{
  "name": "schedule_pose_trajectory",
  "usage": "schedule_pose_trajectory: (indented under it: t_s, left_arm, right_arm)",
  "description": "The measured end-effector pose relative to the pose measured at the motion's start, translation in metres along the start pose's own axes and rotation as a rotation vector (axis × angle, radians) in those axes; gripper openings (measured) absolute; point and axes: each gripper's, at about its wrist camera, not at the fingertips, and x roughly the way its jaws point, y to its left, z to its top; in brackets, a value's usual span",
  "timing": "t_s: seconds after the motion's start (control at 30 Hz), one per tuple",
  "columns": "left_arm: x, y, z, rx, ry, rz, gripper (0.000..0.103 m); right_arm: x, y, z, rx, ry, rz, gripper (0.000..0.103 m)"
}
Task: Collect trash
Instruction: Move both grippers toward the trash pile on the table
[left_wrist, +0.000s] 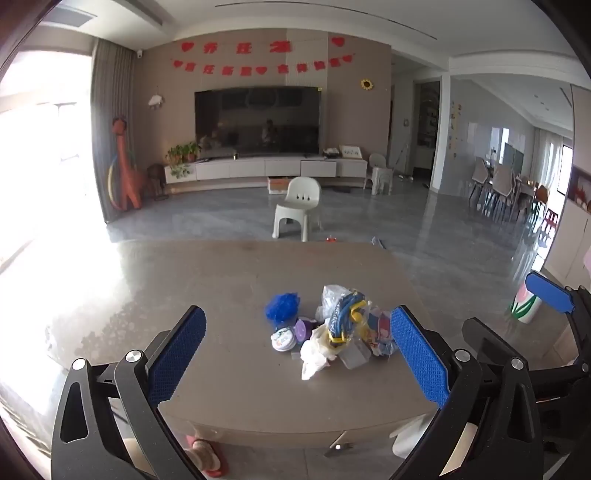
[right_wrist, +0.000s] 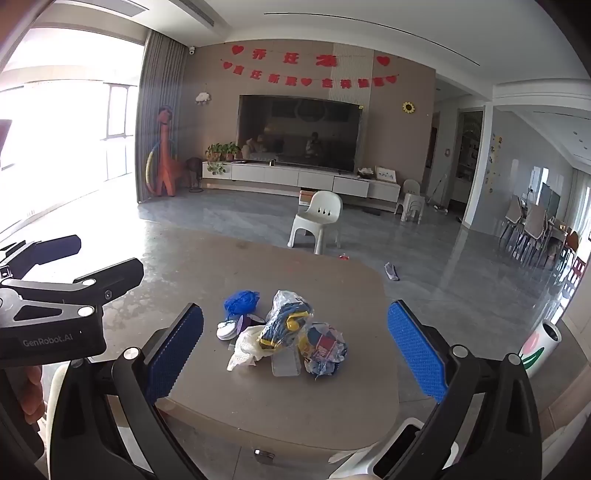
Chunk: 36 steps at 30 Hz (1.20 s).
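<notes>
Left gripper (left_wrist: 297, 363): fingers spread wide, blue ribbed pads facing each other across the lower part of the frame, nothing between them but air. Right gripper (right_wrist: 295, 356): same stance — fingers fully apart, holding nothing. Both hang above the near edge of the bench (left_wrist: 229, 280), off the surface.

Trash pile (left_wrist: 328, 326) sits at lower centre of the left view, on the bench, framed between the two pads but beyond them; not touched. In the right view the pile (right_wrist: 284, 332) lies likewise at centre, ahead of the pads.

Pile contents, packed close and touching:
- blue mesh puff (right_wrist: 241, 301) at the upper left of the heap
- round white lid (right_wrist: 228, 329) just below it, with a purple piece beside it
- clear bag (right_wrist: 288, 317) with blue and yellow contents, standing tallest in the middle
- crumpled white plastic (right_wrist: 245, 350) at the front left
- crumpled blue-and-red wrapper (right_wrist: 325, 347) at the front right
- a flat translucent piece under the front — possibly a small container; too blurred to say.

Outward: white bin with a tulip print (right_wrist: 541, 345) stands on the floor at the right edge of the right view, well apart from the pile. Small white chair (right_wrist: 317, 221) on the grey floor past the far edge of the bench. The left gripper's black body shows at the left edge of the right view.
</notes>
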Motion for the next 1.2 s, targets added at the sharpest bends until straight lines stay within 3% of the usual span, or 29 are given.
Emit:
schedule_pose_trajectory:
  t_s: [0.53,0.77,0.97,1.2]
  left_arm:
    - [0.008,0.007,-0.002,-0.012,0.014,-0.033,0.098]
    - [0.015,0.011,0.002,-0.013,0.023,-0.014,0.098]
    - [0.033,0.017,-0.003,0.005,0.014,0.005,0.098]
    - [0.062,0.019,-0.011,0.027,0.034,-0.034,0.098]
  right_arm:
    - [0.000,0.002,0.002,0.003,0.009,-0.002,0.100]
    - [0.010,-0.011,0.002,0.038,0.018,0.013,0.100]
    - [0.022,-0.016,0.000,0.042,0.038,0.019,0.100]
    - [0.039,-0.013,0.000,-0.002,0.050,-0.007,0.100]
